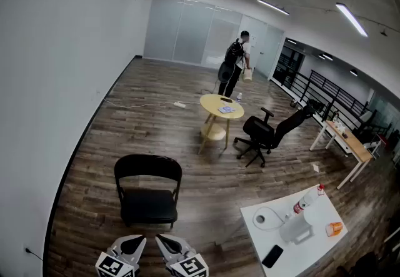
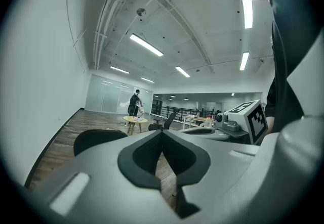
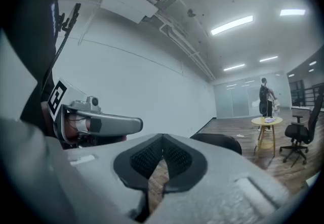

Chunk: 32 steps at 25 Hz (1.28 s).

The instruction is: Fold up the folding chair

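Note:
The black folding chair (image 1: 147, 189) stands unfolded on the wooden floor, its seat facing me and its curved backrest on the far side. My left gripper (image 1: 132, 244) and right gripper (image 1: 169, 244) hang side by side at the bottom edge of the head view, short of the chair and not touching it. Both are shut with nothing between the jaws. In the left gripper view the closed left gripper (image 2: 162, 132) points toward the chair's backrest (image 2: 95, 140). In the right gripper view the closed right gripper (image 3: 162, 138) has the backrest (image 3: 224, 142) just to its right.
A white wall (image 1: 56, 82) runs along the left. Beyond the chair stand a round yellow table (image 1: 221, 109) and a black office chair (image 1: 267, 132). A white table (image 1: 306, 251) with a bottle, cup and phone is at the lower right. A person (image 1: 235, 63) stands far back.

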Motion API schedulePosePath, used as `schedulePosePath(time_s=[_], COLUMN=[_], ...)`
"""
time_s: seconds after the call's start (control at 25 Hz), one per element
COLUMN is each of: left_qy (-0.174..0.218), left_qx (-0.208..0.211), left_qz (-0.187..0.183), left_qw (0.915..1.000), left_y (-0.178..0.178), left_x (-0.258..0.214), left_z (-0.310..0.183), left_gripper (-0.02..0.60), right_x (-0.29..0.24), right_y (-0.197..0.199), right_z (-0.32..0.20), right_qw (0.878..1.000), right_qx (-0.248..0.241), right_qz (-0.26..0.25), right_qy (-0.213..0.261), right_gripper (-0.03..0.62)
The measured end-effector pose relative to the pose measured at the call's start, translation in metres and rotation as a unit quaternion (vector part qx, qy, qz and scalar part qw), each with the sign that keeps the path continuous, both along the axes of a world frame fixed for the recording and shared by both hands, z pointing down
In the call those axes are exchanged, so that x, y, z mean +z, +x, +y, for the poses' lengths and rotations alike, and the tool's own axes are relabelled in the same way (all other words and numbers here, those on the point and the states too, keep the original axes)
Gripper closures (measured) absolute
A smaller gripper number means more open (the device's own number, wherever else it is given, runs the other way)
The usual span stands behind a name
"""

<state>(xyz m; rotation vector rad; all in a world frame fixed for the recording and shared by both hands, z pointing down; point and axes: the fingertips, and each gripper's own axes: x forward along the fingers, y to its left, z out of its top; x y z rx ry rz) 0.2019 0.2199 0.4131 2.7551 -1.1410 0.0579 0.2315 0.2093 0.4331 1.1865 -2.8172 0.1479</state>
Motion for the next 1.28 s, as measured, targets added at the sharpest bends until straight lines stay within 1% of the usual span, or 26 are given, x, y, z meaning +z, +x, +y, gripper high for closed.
schedulePosePath(time_s=[0.2, 0.44, 0.88, 1.28], left_qy=[0.000, -0.001, -0.003, 0.000], left_qx=[0.002, 0.003, 0.005, -0.008], left_qz=[-0.002, 0.000, -0.002, -0.004], left_qw=[1.0000, 1.0000, 1.0000, 1.0000], left_y=[0.000, -0.001, 0.000, -0.007], left_x=[0.002, 0.002, 0.003, 0.004], left_z=[-0.001, -0.003, -0.001, 0.000], left_gripper=[0.581, 0.581, 0.581, 0.581], right_x=[0.002, 0.003, 0.006, 0.012], right_y=[-0.001, -0.003, -0.004, -0.007], right_z=[-0.001, -0.004, -0.001, 0.002], right_qw=[1.000, 1.000, 1.000, 1.000], right_qx=[-0.002, -0.003, -0.007, -0.009], right_qz=[0.002, -0.012, -0.001, 0.006], right_qy=[0.000, -0.006, -0.015, -0.018], right_gripper=[0.599, 0.597, 0.597, 0.597])
